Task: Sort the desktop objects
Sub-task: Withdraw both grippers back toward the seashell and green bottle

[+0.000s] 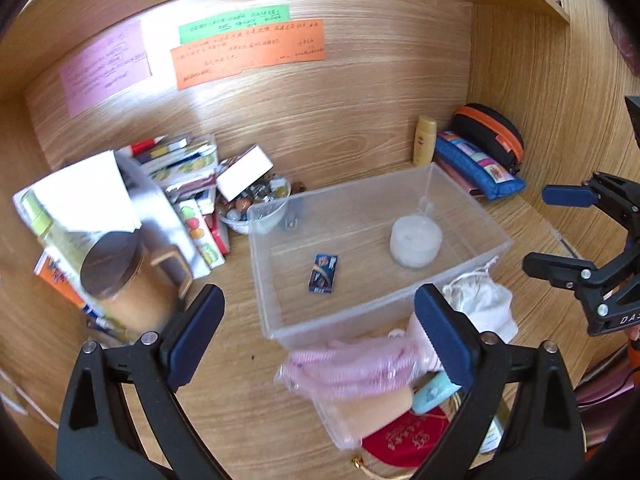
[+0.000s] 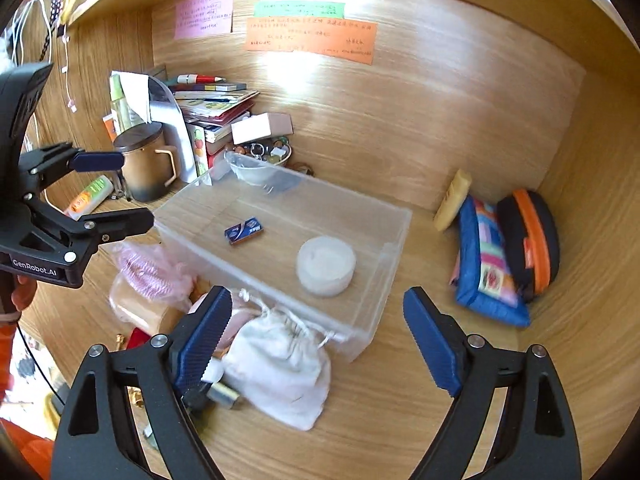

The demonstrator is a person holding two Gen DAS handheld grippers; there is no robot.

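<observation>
Holding a round white jar [image 2: 326, 266], clear rectangular plastic bin [image 2: 384, 280].

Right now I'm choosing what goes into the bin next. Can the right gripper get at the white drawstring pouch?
Probably yes. The right gripper is open and empty, and the white drawstring pouch lies just ahead of its fingers, uncovered, though it rests against the clear bin.

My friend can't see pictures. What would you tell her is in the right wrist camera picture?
A clear plastic bin sits on a wooden desk, holding a round white container and a small blue packet. The right hand-held gripper hangs open above a white drawstring pouch; the left hand-held gripper is open too.
</observation>
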